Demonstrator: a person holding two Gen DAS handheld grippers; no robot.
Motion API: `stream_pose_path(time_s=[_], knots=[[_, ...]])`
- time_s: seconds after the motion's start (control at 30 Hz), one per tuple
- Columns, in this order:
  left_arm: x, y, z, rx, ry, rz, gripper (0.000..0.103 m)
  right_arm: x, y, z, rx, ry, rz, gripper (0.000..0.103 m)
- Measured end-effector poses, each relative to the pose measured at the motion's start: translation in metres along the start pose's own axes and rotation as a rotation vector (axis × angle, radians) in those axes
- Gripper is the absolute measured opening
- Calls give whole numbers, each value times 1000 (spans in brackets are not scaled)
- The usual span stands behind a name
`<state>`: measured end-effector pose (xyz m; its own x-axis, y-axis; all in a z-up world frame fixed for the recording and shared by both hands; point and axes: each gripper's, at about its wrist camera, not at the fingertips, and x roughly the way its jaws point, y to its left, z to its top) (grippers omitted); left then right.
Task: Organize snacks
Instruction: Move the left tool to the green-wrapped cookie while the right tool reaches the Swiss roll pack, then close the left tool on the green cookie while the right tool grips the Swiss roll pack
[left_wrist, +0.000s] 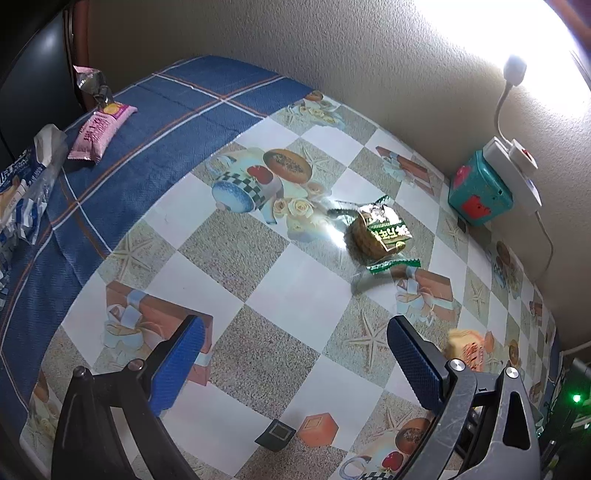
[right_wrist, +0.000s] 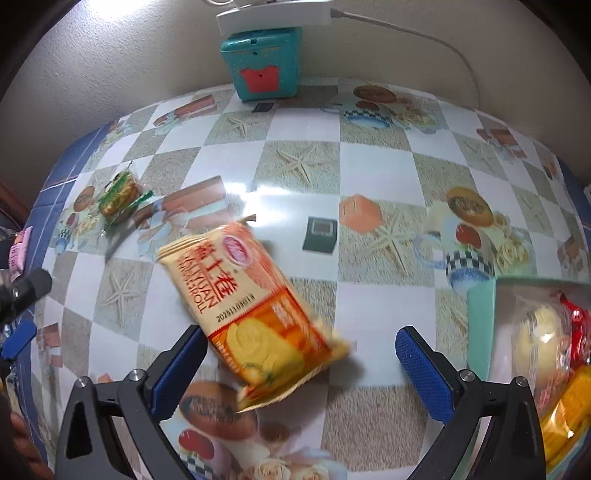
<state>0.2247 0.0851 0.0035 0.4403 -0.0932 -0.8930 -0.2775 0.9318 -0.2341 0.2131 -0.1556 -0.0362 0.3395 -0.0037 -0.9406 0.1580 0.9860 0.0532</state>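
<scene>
Both claws gape, released: right claw (right_wrist: 299, 350) straddles the orange-yellow wafer-roll packet (right_wrist: 255, 314); bare checkered surface (left_wrist: 295, 295) fronts left claw (left_wrist: 295, 343).

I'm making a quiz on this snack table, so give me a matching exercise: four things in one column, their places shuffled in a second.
Things:
1. orange snack pack
2. green-wrapped snack
3. pink snack pack
4. teal box

Places:
A. on the blue cloth
B. against the wall, under a white power strip
C. between the right hand-held gripper's open fingers
D. alone on the checkered tablecloth

Pairs: 1-C, 2-D, 3-A, 4-B
</scene>
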Motion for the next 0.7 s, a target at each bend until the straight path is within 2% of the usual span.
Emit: stream_pose_path(time_s=[0.17,0.33,0.57,0.7], knots=[[7,-3,1,6,12,1,99,2,5,9,-17,-10,-7,103],[19,-5,2,0,37,-9,99,3,4,9,-18,-26,-3,84],[33,-16,12,-20,90,-78,99,7,3,12,-19,-33,-9,56],[44,-26,21,-14,120,-95,99,6,0,19,-13,-27,-4,51]])
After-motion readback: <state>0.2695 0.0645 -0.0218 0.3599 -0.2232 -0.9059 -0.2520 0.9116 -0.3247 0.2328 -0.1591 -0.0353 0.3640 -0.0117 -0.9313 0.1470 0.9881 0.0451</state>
